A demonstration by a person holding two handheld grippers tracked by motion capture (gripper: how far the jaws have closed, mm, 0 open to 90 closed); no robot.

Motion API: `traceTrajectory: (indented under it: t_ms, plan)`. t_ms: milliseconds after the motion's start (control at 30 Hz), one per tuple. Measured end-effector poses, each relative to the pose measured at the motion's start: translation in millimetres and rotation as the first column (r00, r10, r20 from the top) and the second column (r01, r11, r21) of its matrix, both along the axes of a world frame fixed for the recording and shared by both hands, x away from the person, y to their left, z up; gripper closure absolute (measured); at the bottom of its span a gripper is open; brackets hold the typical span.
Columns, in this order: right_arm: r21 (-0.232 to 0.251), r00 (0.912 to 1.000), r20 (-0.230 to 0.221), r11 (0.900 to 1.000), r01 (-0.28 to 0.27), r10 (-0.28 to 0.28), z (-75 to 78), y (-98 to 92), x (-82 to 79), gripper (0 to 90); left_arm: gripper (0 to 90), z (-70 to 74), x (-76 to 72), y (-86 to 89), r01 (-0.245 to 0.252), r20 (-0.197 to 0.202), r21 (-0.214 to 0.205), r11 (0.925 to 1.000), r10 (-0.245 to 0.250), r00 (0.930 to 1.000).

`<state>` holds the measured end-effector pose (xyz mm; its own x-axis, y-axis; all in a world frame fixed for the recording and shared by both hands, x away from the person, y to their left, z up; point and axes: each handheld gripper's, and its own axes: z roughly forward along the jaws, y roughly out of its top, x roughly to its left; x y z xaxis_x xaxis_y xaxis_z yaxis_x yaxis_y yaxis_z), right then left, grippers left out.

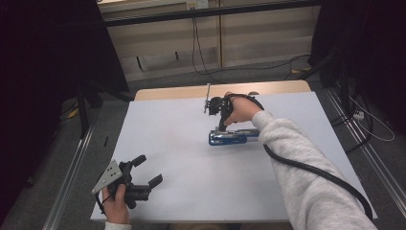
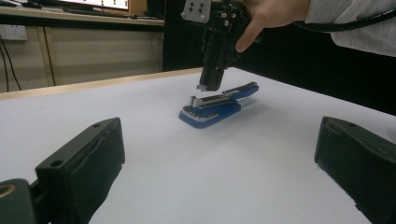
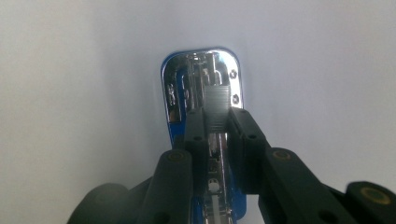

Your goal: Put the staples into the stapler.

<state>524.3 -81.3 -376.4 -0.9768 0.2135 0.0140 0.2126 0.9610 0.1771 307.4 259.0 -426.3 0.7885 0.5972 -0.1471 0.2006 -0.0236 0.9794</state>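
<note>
A white sheet [image 1: 182, 158] covers nearly the whole tabletop, and a strip of bare wooden table edge [image 1: 172, 91] runs along its far side. The blue stapler [image 1: 233, 138] is the landmark: it lies flat on the sheet, a little beyond the sheet's middle and toward the person's right, its long axis running across the table.

The right forearm in a light grey sleeve [image 1: 306, 177] reaches in from the near right corner, across the sheet, to the stapler. A thick black cable [image 1: 316, 170] trails along that sleeve, back from the stapler toward the near right corner.

The right gripper [image 1: 221, 127] stands directly over the stapler, pointing steeply down at it. In the right gripper view its two black jaws are drawn close together on either side of the stapler's metal staple channel [image 3: 215, 108], above the shiny chrome front plate [image 3: 187, 79]; the pads sit against the channel's sides, so it grips the stapler.

The left gripper [image 1: 147, 170] rests well apart from the stapler, at the near left corner of the sheet, held in the left hand [image 1: 118, 203]. Its jaws stand wide apart with nothing between them, aimed toward the stapler.
</note>
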Motion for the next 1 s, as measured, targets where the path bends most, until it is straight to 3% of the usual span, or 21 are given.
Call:
traceTrajectory:
  t_ms: [733, 1000]
  plan:
    - [0.067, 0.9999, -0.012, 0.9977, 0.012, -0.011, -8.9, -5.8, -3.5, 78.6, 1.7, 0.0, 0.1, -0.5, 0.004, -0.001, 0.003, 1.0000, -0.004, 1.0000]
    - [0.068, 0.9999, -0.006, 0.9977, 0.010, -0.010, -12.3, -7.5, -4.3, 78.6, 1.7, -0.2, 0.4, -1.0, 0.004, 0.003, 0.005, 1.0000, -0.004, 1.0000]
